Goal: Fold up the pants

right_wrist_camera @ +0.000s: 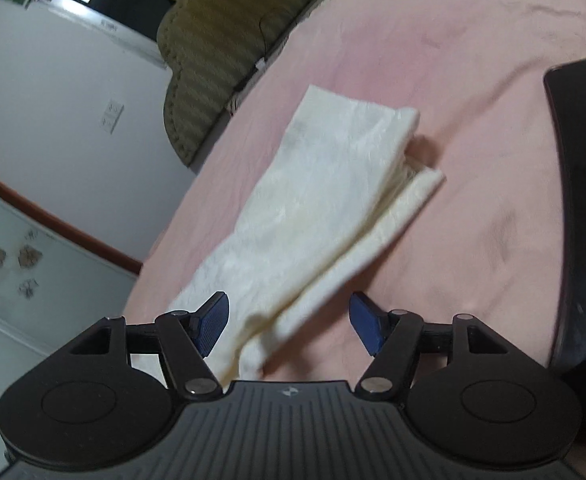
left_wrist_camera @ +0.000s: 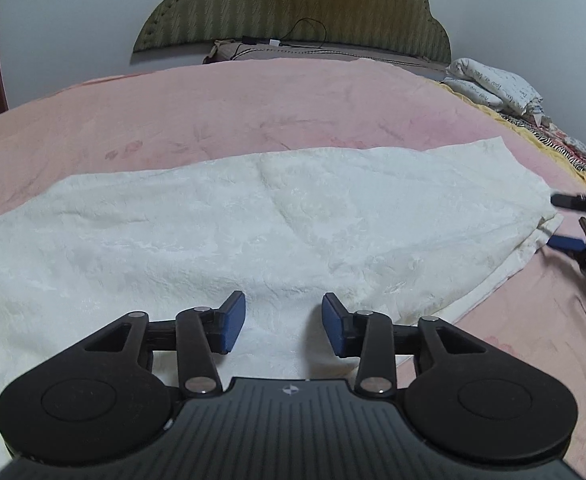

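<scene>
Hovering over the near edge of the white pants (left_wrist_camera: pixel 253 220), the left gripper (left_wrist_camera: pixel 284 324) has its blue pads apart, nothing pinched, cloth lying beneath the gap. Right gripper (right_wrist_camera: pixel 289 326) also released, jaws wide, the near end of the folded pants (right_wrist_camera: pixel 325 208) running up between the pads without touching either. Pants lie flat as a long folded strip on the pink bedspread (left_wrist_camera: pixel 213 104). Beyond them, the green headboard (left_wrist_camera: pixel 293 4) against the wall. Right gripper's fingers also show at the far right of the left view, just beside the pants' end (left_wrist_camera: pixel 569 222).
</scene>
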`<state>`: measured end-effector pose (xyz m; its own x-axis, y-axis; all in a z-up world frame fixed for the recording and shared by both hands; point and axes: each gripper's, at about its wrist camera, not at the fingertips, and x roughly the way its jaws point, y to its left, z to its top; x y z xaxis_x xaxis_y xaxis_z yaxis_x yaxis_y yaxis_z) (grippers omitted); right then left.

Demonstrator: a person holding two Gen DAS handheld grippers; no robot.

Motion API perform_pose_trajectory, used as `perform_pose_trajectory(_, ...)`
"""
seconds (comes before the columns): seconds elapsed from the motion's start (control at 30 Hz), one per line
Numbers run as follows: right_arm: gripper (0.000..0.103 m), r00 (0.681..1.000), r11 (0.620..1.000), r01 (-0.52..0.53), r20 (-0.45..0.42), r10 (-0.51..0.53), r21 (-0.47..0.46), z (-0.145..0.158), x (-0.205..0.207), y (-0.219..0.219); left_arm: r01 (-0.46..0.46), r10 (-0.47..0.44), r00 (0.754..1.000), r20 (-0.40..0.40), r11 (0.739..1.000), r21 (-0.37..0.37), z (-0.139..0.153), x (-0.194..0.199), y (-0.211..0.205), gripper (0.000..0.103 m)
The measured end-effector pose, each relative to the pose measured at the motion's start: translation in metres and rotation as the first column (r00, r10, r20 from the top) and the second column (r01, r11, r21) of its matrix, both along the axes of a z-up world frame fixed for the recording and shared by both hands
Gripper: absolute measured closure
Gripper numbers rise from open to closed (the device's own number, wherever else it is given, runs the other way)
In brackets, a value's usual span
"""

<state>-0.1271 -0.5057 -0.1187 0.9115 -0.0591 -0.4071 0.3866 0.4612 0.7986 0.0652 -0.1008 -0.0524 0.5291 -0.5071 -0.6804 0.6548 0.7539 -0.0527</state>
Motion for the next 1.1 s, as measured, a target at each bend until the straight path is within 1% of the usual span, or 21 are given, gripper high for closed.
perform_pose_trajectory(0.07, 0.037, 0.997, 0.996, 0.080, 0.005, -0.080, -0.034, -0.002, 0.009, -0.010, -0.007, 0.007, 1.000, 0.000, 1.000, -0.001, 0.001, -0.001, 0.000, 0.054)
perform_pose_trajectory(0.17, 0.040, 0.984, 0.984, 0.173, 0.039, -0.172, -0.043, -0.005, 0.022, -0.025, -0.030, 0.030, 0.999, -0.012, 0.999, -0.021, 0.003, 0.000, 0.002, 0.054)
perform_pose_trajectory(0.2, 0.055, 0.982, 0.981, 0.189, 0.029, -0.187, -0.049, -0.006, 0.027, -0.029, -0.038, 0.038, 0.999, -0.014, 0.999, -0.029, 0.005, 0.001, 0.004, 0.054)
perform_pose_trajectory(0.23, 0.067, 0.980, 0.979, 0.199, 0.015, -0.199, -0.053, -0.008, 0.031, -0.033, -0.049, 0.048, 0.999, -0.016, 0.998, -0.038, 0.007, 0.002, 0.005, 0.054)
perform_pose_trajectory(0.27, 0.084, 0.979, 0.978, 0.205, 0.015, -0.205, -0.049, -0.010, 0.033, -0.036, -0.059, 0.058, 0.998, -0.018, 0.997, -0.048, 0.010, 0.004, 0.008, 0.054)
perform_pose_trajectory(0.33, 0.086, 0.977, 0.976, 0.213, 0.040, -0.212, -0.041, -0.008, 0.035, -0.036, -0.089, 0.088, 0.996, -0.024, 0.993, -0.072, 0.014, 0.008, 0.014, 0.052)
perform_pose_trajectory(0.37, 0.086, 0.976, 0.974, 0.216, 0.049, -0.213, -0.070, -0.002, 0.036, -0.033, -0.111, 0.108, 0.994, -0.034, 0.990, -0.088, 0.016, 0.012, 0.018, 0.050)
perform_pose_trajectory(0.47, 0.087, 0.983, 0.949, 0.180, 0.064, -0.170, -0.259, 0.033, 0.047, -0.007, -0.190, 0.176, 0.979, -0.103, 0.971, -0.147, 0.018, 0.027, 0.035, 0.047)
perform_pose_trajectory(0.53, 0.087, 0.994, 0.905, 0.106, 0.061, -0.089, -0.411, 0.062, 0.061, 0.024, -0.253, 0.222, 0.960, -0.170, 0.949, -0.190, 0.018, 0.037, 0.048, 0.047)
perform_pose_trajectory(0.6, 0.087, 0.999, 0.836, 0.015, 0.046, 0.012, -0.549, 0.084, 0.082, 0.062, -0.309, 0.249, 0.936, -0.250, 0.921, -0.238, 0.017, 0.046, 0.060, 0.047)
perform_pose_trajectory(0.67, 0.087, 0.992, 0.745, -0.081, 0.017, 0.122, -0.662, 0.099, 0.103, 0.105, -0.346, 0.232, 0.908, -0.349, 0.885, -0.311, 0.017, 0.055, 0.072, 0.044)
perform_pose_trajectory(0.7, 0.087, 0.983, 0.705, -0.132, -0.002, 0.182, -0.697, 0.102, 0.113, 0.125, -0.356, 0.209, 0.895, -0.394, 0.867, -0.349, 0.017, 0.059, 0.075, 0.043)
perform_pose_trajectory(0.73, 0.087, 0.971, 0.677, -0.181, -0.021, 0.238, -0.714, 0.101, 0.121, 0.144, -0.366, 0.176, 0.881, -0.440, 0.842, -0.396, 0.017, 0.063, 0.077, 0.040)
perform_pose_trajectory(0.83, 0.087, 0.927, 0.645, -0.311, -0.072, 0.369, -0.699, 0.087, 0.141, 0.181, -0.387, 0.054, 0.841, -0.539, 0.756, -0.528, 0.016, 0.074, 0.074, 0.030)
perform_pose_trajectory(0.87, 0.087, 0.915, 0.640, -0.341, -0.088, 0.393, -0.689, 0.081, 0.146, 0.189, -0.398, 0.017, 0.825, -0.564, 0.726, -0.560, 0.015, 0.078, 0.071, 0.023)
perform_pose_trajectory(0.9, 0.087, 0.907, 0.638, -0.365, -0.102, 0.410, -0.678, 0.075, 0.149, 0.196, -0.411, -0.014, 0.810, -0.586, 0.700, -0.584, 0.014, 0.082, 0.067, 0.019)
perform_pose_trajectory(0.93, 0.087, 0.899, 0.640, -0.384, -0.112, 0.422, -0.665, 0.071, 0.150, 0.201, -0.424, -0.038, 0.795, -0.606, 0.679, -0.599, 0.012, 0.086, 0.062, 0.011)
perform_pose_trajectory(0.97, 0.087, 0.894, 0.644, -0.395, -0.112, 0.434, -0.655, 0.068, 0.150, 0.205, -0.433, -0.054, 0.783, -0.619, 0.667, -0.606, 0.010, 0.091, 0.055, 0.006)
perform_pose_trajectory(1.0, 0.087, 0.890, 0.646, -0.402, -0.111, 0.442, -0.649, 0.066, 0.149, 0.207, -0.442, -0.061, 0.772, -0.633, 0.665, -0.602, 0.008, 0.096, 0.048, 0.006)
perform_pose_trajectory(1.07, 0.087, 0.882, 0.632, -0.415, -0.119, 0.456, -0.655, 0.066, 0.147, 0.213, -0.449, -0.074, 0.744, -0.664, 0.681, -0.579, 0.003, 0.105, 0.031, 0.006)
perform_pose_trajectory(1.1, 0.087, 0.879, 0.616, -0.421, -0.130, 0.459, -0.666, 0.066, 0.147, 0.217, -0.452, -0.084, 0.729, -0.679, 0.687, -0.570, 0.000, 0.108, 0.023, 0.006)
